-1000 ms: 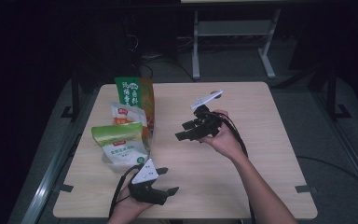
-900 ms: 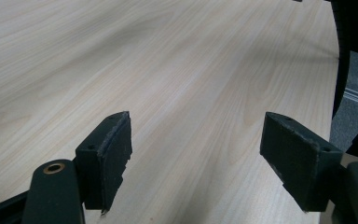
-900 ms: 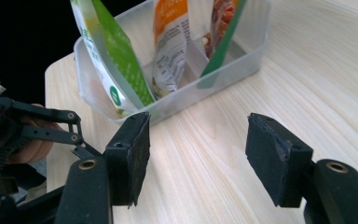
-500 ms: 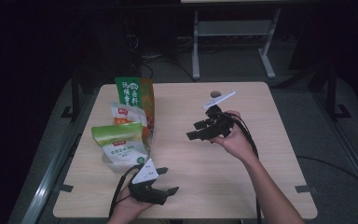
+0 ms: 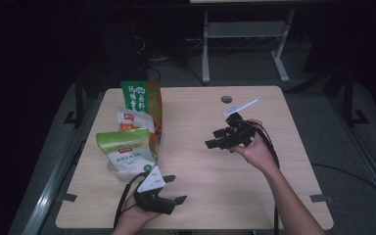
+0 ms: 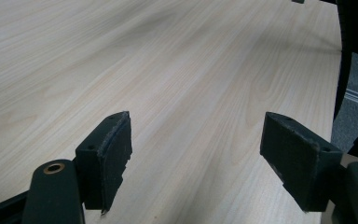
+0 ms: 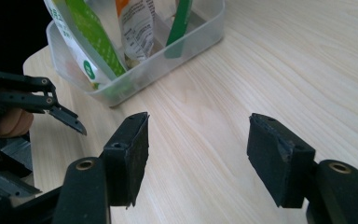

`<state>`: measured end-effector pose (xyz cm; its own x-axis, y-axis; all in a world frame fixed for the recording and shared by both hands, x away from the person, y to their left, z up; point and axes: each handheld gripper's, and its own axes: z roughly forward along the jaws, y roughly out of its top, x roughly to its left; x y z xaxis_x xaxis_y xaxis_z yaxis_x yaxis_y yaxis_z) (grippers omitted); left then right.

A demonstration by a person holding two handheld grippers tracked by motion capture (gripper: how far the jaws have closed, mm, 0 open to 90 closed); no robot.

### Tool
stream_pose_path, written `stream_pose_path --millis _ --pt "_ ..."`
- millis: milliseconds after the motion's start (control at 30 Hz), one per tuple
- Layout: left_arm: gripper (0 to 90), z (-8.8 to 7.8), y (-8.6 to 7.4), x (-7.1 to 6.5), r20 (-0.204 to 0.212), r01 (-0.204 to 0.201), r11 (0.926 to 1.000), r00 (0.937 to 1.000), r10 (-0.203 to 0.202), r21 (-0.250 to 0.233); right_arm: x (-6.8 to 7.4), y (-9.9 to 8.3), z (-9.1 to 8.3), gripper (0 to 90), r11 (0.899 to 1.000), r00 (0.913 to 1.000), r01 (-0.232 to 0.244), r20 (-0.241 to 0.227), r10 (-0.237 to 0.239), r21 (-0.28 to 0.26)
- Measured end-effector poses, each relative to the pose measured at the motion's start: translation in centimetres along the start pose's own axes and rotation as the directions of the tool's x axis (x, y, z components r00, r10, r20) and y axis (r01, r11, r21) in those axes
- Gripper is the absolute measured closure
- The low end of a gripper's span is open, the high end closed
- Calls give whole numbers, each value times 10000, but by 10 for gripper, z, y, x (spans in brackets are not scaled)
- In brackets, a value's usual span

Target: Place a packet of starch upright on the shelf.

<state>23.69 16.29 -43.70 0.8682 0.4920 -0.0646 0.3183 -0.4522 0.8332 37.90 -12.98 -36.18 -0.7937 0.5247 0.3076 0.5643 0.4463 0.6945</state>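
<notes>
A clear plastic bin (image 5: 111,169) at the table's left holds three upright snack bags: a tall green and orange bag (image 5: 139,100), a white and orange bag (image 5: 132,120) and a green and white bag (image 5: 127,147). My left gripper (image 5: 175,189) rests near the front edge, just right of the bin, jaws open over bare wood (image 6: 196,121). My right gripper (image 5: 212,138) hovers over the table's middle right, pointing left toward the bin, open with nothing between its jaws (image 7: 198,121). The right gripper view has the bin (image 7: 168,65) ahead and the left gripper (image 7: 51,109) at its left.
The wooden table (image 5: 274,196) has a round cable hole (image 5: 226,99) near its far edge. Black cables trail from both grippers toward the front edge. A metal frame (image 5: 245,34) stands on the floor beyond the table.
My right hand has carried its open gripper to the right, farther from the bags. The left gripper and the bin have stayed put.
</notes>
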Motion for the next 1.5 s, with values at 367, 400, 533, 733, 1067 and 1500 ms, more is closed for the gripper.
stream_pose_path --millis 367,400,533,733,1067,1500 --pt "246 -1 0 1 -29 -37 10000 10000 38 63 -7 -16 -11 376 9997 9995 -252 193 253 -66" --pt "246 -1 0 1 -21 -39 10000 10000 39 74 -8 -18 -12 376 9995 9994 -318 166 319 -61" --pt "246 -1 0 1 -4 -41 10000 10000 41 90 -11 -27 -15 376 9990 9988 -438 191 440 -110" --pt "246 0 0 1 9 -9 10000 10000 9 86 -15 -43 -21 376 9973 9968 -733 310 734 -57" --pt "247 0 0 1 1 2 9999 10000 -2 153 -20 -69 -31 376 9934 9927 -1129 410 1138 -218" --pt "247 -1 -1 2 -37 -15 10000 10000 15 97 -21 -100 -36 375 9881 9873 -1509 453 1522 -297"
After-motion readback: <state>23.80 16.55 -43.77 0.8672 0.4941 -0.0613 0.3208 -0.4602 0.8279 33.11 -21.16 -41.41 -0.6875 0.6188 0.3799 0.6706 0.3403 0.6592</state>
